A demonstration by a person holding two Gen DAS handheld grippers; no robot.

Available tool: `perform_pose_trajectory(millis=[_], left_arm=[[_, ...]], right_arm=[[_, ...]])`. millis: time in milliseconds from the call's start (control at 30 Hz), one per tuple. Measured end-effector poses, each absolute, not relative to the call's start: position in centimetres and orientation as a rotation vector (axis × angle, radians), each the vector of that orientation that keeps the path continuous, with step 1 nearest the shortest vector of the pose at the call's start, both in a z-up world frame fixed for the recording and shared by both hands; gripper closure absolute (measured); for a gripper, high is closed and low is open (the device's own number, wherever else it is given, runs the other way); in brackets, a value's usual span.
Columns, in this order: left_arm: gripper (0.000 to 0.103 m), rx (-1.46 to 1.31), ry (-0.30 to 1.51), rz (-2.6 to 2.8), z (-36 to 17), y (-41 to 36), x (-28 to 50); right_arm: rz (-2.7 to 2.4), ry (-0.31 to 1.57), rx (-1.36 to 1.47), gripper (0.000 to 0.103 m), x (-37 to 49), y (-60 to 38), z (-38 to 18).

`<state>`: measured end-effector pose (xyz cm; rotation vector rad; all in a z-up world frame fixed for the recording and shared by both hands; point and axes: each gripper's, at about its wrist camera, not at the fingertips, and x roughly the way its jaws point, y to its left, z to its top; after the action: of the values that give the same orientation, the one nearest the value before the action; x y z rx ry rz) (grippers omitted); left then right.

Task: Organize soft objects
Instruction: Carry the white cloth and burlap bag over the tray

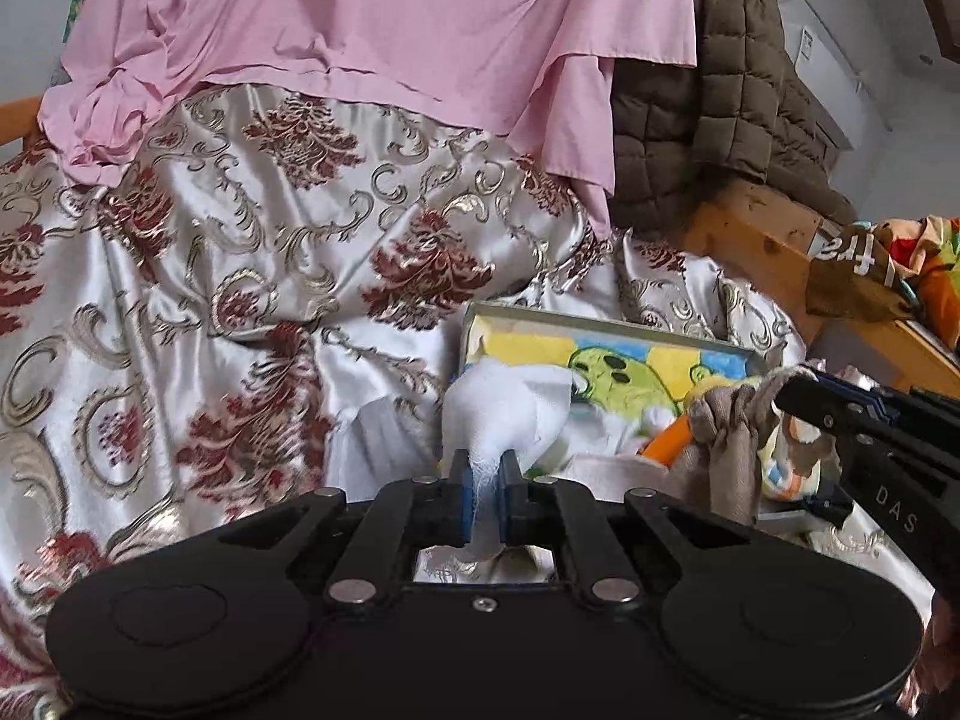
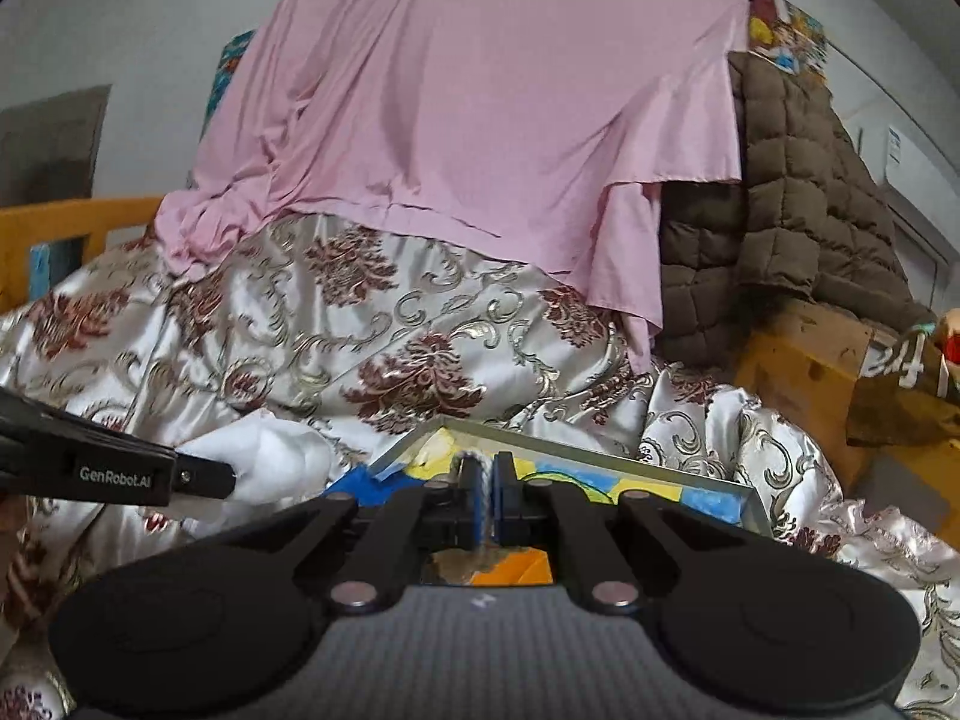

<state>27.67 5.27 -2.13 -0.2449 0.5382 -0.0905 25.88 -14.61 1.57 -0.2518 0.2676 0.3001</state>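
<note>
My left gripper (image 1: 485, 463) is shut on a white gauzy cloth (image 1: 510, 408), which bunches up above the blue pads and hangs over the near corner of an open box (image 1: 606, 319). The box holds a bright cartoon-print fabric (image 1: 624, 381) in yellow, blue and green. To the right, my right gripper (image 1: 795, 389) pinches a grey-brown cloth (image 1: 726, 438) and holds it over the box. In the right wrist view, the right gripper (image 2: 486, 469) is shut on a thin strip of that cloth (image 2: 482, 483). The left gripper (image 2: 228, 478) reaches in from the left with the white cloth (image 2: 276, 456).
A silver and maroon brocade cover (image 1: 252, 276) lies under the box on the bed. A pink sheet (image 1: 384, 18) drapes over the pile behind. A brown quilted jacket (image 1: 732, 96) hangs at right above a wooden frame (image 1: 756, 240). Colourful items (image 1: 924, 276) sit at far right.
</note>
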Motion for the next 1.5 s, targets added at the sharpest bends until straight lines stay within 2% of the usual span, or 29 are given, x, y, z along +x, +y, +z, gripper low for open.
perform_pose_trajectory(millis=[533, 833, 1267, 1500], left_arm=[[0.095, -0.24, 0.487, -0.153, -0.1, -1.3, 37.0], [0.095, -0.184, 0.558, -0.193, -1.9, -4.9, 40.7], [0.092, -0.134, 0.697, -0.195, -4.4, -7.9, 42.5], [0.087, -0.118, 0.707, -0.174, -4.5, -8.1, 42.4]], right_arm=[[0.259, 0.222, -0.018, 0.099, 31.4, -21.4, 5.0], [0.154, 0.219, 0.118, 0.099, 36.3, -25.4, 4.7], [0.055, 0.452, 0.183, 0.098, 39.7, -28.2, 0.5], [0.047, 0.506, 0.19, 0.089, 39.9, -28.5, -0.2]])
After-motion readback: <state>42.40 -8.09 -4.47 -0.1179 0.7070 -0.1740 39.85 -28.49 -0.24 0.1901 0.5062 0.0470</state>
